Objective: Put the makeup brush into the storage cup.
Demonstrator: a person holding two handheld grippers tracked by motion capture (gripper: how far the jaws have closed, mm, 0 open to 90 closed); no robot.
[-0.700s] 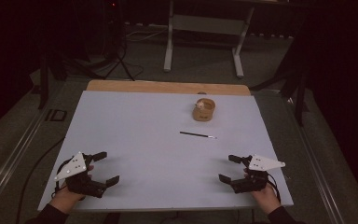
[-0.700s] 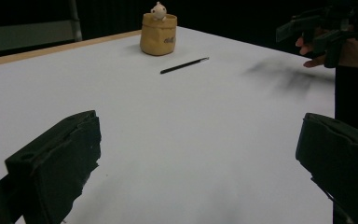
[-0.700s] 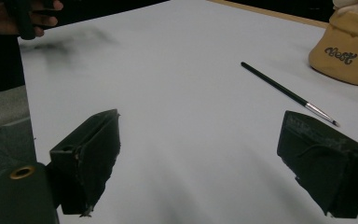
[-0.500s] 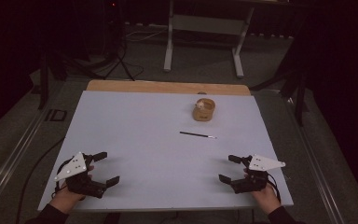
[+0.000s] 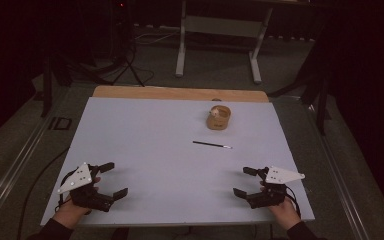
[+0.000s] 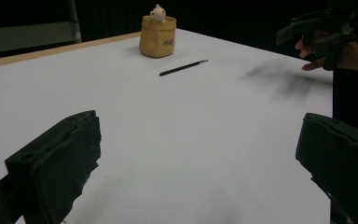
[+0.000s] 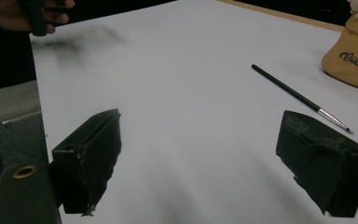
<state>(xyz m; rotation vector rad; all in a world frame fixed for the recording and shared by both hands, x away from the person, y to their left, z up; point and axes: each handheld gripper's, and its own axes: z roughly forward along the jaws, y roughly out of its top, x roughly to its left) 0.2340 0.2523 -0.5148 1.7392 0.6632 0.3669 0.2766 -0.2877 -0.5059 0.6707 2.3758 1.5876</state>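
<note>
A thin black paintbrush lies flat on the white table top, right of centre; it also lies ahead in the left gripper view and the right gripper view. Beyond it stands a tan cup-like holder with a small white figure in it. My left gripper rests open near the front left corner, jaws wide with nothing between them. My right gripper is open near the front right corner, also with bare table between its jaws.
A wooden strip runs along the table's far edge. Behind the table stands a metal frame on a dark floor with cables. Rails run along both sides of the table.
</note>
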